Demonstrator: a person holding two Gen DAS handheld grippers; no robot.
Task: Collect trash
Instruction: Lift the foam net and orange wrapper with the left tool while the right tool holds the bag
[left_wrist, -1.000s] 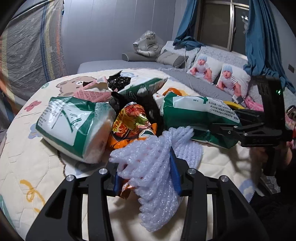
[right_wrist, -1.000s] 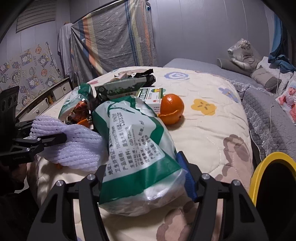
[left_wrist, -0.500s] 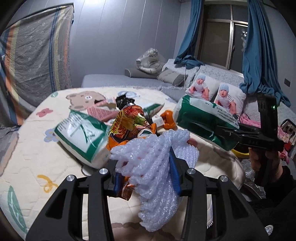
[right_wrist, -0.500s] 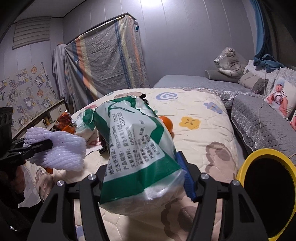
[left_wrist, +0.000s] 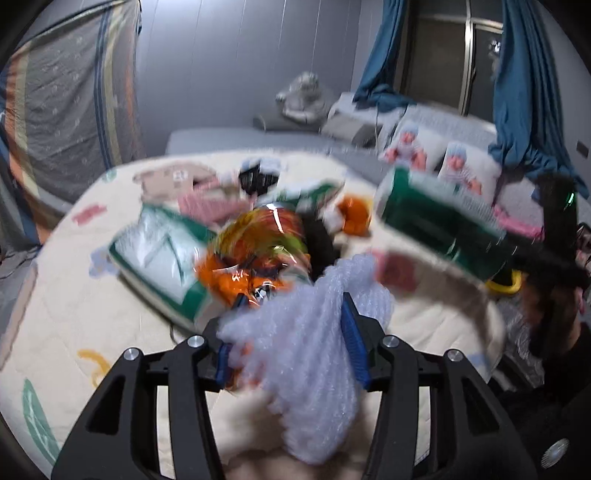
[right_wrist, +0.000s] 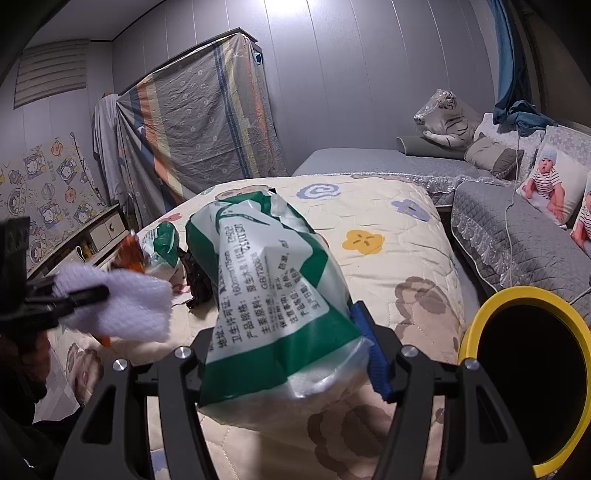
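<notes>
1. Nearest, the left tongs (left_wrist: 291, 338) have a white foam fruit net (left_wrist: 306, 369) between their blue pads (left_wrist: 352, 343); the jaws are opening, yet the pads are touching the net on both sides. A bit of orange snack wrapper (left_wrist: 258, 251) sits against the left pad. This view is blurred.
2. Likewise close, the right tongs (right_wrist: 284, 354) are clamped on a green-and-white plastic pack (right_wrist: 273, 288) printed with Chinese text, held above the bed quilt (right_wrist: 388, 258). The right blue pad (right_wrist: 369, 354) presses its side; the left pad is hidden behind the pack.
3. Just right of those tongs, the yellow rim of a dark-mouthed bin (right_wrist: 476, 325) stands beside the bed, apart from the pack.
4. Farther out on the quilt lies the rest of the trash: a second green-and-white pack (left_wrist: 162, 254), a crumpled black wrapper (right_wrist: 195, 273), a pink packet (left_wrist: 207, 205) and an orange (left_wrist: 354, 218).
5. At the left of the right wrist view, the left tongs carry the foam net above the quilt's edge.
6. Beyond the bed, a grey sofa (right_wrist: 517, 229) holds cushions printed with a baby (right_wrist: 550, 181) and a plush tiger (right_wrist: 447, 118).
7. Farthest, a striped sheet (right_wrist: 199, 110) hangs against the wall and blue curtains (left_wrist: 524, 92) flank a window.
</notes>
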